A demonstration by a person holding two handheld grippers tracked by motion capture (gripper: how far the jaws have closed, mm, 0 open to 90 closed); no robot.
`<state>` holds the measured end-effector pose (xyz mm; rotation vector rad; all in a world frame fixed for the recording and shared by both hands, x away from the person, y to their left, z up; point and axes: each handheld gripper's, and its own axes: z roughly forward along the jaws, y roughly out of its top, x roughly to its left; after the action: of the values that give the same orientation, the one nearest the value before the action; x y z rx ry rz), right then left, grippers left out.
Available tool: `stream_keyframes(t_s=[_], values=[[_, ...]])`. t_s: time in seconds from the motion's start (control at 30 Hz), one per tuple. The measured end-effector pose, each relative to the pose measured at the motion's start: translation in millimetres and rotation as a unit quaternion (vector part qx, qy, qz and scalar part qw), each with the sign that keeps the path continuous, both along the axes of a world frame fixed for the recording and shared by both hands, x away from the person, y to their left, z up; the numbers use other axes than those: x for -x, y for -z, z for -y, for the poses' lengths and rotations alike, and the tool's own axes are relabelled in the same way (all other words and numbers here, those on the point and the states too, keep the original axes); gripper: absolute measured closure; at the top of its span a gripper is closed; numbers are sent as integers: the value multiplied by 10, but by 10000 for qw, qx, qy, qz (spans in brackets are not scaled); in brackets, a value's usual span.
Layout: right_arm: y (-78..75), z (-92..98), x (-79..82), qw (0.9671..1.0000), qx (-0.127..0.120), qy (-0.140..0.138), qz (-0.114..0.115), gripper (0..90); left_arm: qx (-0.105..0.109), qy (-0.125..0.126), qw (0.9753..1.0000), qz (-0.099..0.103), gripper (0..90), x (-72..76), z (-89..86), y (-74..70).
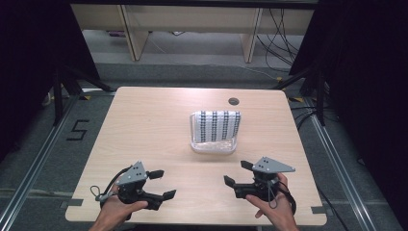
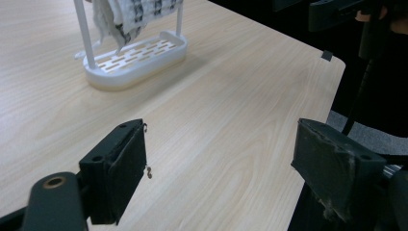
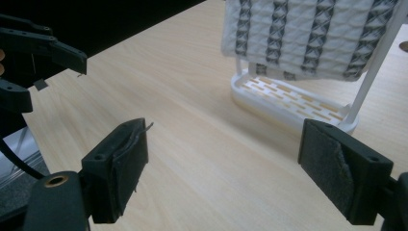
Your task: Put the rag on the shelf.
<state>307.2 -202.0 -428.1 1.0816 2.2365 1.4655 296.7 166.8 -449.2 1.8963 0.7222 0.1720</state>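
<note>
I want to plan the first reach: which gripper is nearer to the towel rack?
Right, slightly. The right gripper is just below-right of the towel rack; the left gripper is farther, below-left.

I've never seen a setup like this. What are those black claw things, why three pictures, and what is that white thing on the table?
There is no robot here: a person holds a hand tool in each hand, the left gripper and the right gripper. Each has two black jaws, and both pairs stand open, holding nothing. The high view looks down from above the person. The other two pictures come from small cameras riding on each gripper, looking out between its own jaws. On the wooden table stands a white rack with a slotted base, and a white cloth with dark patterned stripes hangs over it.
</note>
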Motion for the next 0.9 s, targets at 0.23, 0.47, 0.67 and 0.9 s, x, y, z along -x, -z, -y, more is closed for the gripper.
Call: stream_keyframes(t_s=[0.23, 0.47, 0.67, 0.9], values=[[116, -20, 95, 9997, 154, -35, -182, 189, -227, -76, 9997, 7, 185, 57, -41, 112], [252, -20, 187, 9992, 165, -48, -350, 184, -413, -32, 9991, -35, 185, 114, -34, 250], [324, 2, 220, 9988, 291, -122, -363, 185, -617, 1, 9981, -88, 183, 145, 19, 363], [376, 7, 297, 9985, 255, -119, -479, 179, -580, 31, 9981, -192, 179, 198, 98, 460]])
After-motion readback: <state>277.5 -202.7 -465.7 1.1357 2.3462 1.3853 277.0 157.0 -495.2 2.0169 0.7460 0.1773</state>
